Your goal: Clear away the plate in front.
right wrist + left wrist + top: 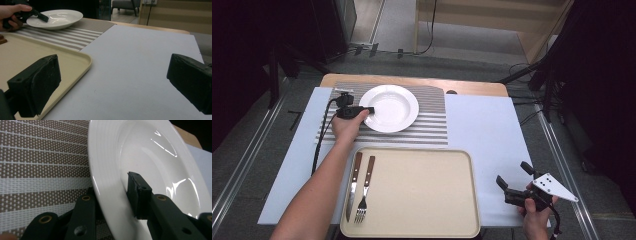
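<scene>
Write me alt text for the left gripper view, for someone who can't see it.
The left tongs straddle the near rim of a white plate, one black jaw under the rim and the other inside the bowl of the plate. The plate sits on a striped brown and white woven placemat.

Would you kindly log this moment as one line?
left gripper: jaws straddle plate rim, grip unclear | right gripper: open, empty | tray: knife, fork
</scene>
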`<action>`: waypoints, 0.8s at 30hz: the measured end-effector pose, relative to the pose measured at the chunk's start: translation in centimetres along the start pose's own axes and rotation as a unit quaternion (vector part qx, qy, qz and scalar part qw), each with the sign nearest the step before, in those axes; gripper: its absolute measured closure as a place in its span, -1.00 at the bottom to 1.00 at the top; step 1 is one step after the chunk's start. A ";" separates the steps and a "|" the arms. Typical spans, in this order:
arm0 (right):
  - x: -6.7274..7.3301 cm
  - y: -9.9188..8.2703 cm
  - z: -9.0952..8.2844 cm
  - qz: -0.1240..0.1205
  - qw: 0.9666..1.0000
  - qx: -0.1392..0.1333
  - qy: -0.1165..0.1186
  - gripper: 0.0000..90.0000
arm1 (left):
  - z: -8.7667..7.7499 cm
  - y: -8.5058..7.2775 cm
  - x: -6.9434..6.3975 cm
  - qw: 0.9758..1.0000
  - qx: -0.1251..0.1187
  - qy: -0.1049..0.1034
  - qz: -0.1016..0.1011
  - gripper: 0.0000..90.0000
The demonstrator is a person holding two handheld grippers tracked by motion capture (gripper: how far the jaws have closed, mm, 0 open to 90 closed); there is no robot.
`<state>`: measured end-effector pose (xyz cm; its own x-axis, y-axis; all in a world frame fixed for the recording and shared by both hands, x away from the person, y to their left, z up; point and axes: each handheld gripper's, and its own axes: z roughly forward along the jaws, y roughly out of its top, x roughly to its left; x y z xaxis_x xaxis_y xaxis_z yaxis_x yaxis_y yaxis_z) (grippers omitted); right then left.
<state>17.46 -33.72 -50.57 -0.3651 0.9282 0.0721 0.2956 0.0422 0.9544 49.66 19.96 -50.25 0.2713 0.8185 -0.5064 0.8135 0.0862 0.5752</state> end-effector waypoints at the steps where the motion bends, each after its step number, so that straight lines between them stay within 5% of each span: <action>1: 0.0 0.0 0.0 0.000 1.000 0.000 0.000 -1.00 | 0.0 0.0 -0.1 1.000 -0.001 -0.002 -0.003 0.56; 8: 0.0 0.0 -0.1 0.003 1.000 0.000 -0.002 -1.00 | -0.6 0.2 -0.8 1.000 -0.010 -0.022 0.007 0.66; 18: 0.0 0.0 0.0 0.000 1.000 0.000 -0.001 -1.00 | -1.4 0.6 -3.2 0.998 -0.033 -0.010 0.047 0.81; 24: 0.0 0.0 0.0 0.000 1.000 -0.001 -0.001 -1.00 | -1.6 0.7 -3.4 0.999 -0.030 -0.005 0.040 0.81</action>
<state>17.43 -33.72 -50.59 -0.3626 0.9292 0.0719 0.2945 0.0410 0.9548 48.45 18.18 -47.13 0.3386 0.8190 -0.4633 0.7569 0.0554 0.6512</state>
